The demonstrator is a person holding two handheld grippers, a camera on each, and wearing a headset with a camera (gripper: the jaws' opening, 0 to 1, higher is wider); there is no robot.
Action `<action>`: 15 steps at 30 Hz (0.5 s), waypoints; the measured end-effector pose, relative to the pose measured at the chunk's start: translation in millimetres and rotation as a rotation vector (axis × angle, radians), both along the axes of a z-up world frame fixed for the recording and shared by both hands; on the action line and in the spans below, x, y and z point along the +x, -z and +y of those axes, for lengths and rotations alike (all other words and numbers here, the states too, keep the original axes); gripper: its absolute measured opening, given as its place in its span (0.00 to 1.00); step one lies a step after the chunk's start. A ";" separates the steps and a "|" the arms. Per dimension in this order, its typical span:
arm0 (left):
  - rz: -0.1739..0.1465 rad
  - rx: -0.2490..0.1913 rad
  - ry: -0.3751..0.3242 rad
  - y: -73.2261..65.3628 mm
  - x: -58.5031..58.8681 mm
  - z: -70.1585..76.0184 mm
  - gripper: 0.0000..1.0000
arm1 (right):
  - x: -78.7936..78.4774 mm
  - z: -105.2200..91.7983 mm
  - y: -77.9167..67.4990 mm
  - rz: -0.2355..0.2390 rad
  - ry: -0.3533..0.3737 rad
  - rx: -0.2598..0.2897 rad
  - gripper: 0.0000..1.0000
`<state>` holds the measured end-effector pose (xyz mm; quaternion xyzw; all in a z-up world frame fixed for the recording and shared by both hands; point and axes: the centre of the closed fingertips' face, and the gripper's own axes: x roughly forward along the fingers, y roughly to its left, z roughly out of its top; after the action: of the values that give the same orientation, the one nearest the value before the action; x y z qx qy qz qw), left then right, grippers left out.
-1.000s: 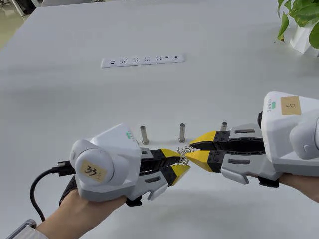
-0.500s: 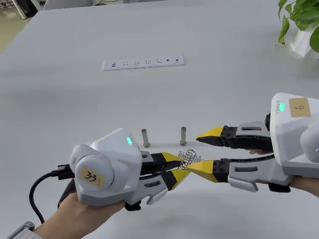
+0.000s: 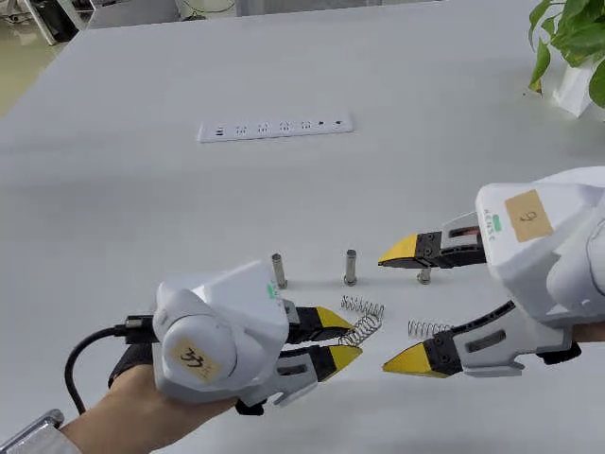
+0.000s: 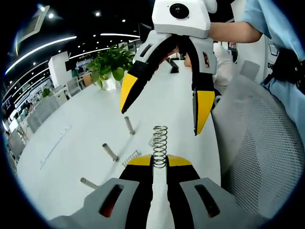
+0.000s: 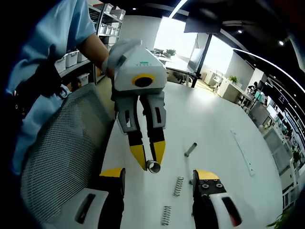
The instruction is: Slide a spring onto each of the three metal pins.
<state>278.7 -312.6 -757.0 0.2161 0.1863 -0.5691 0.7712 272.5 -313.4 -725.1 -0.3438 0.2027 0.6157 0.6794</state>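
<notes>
Your white tabletop (image 3: 142,208) is carrying all three pins (image 3: 351,267) upright and bare (no spring is sitting on any of them), so by my reading you are only starting the task. Your left hand-held gripper (image 3: 345,337) is clamping one spring (image 3: 360,327) just in front of the pins, while your right hand-held gripper (image 3: 384,312) is hanging with its jaws wide apart. Two more springs (image 3: 362,305) are lying loose nearby.

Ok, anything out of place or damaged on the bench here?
Nothing looks damaged or askew. The three pins stand upright and bare; two loose springs lie on the table, and the left gripper holds a third spring.
</notes>
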 end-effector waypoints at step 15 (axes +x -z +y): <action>-0.020 0.034 0.052 3.2 -4.5 -6.3 0.06 | -5.3 6.4 16.6 0.013 -0.164 -0.120 0.25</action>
<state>274.2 -318.9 -760.2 0.2395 0.1826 -0.5837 0.7540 267.2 -306.9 -741.7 -0.3952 0.2148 0.6581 0.6038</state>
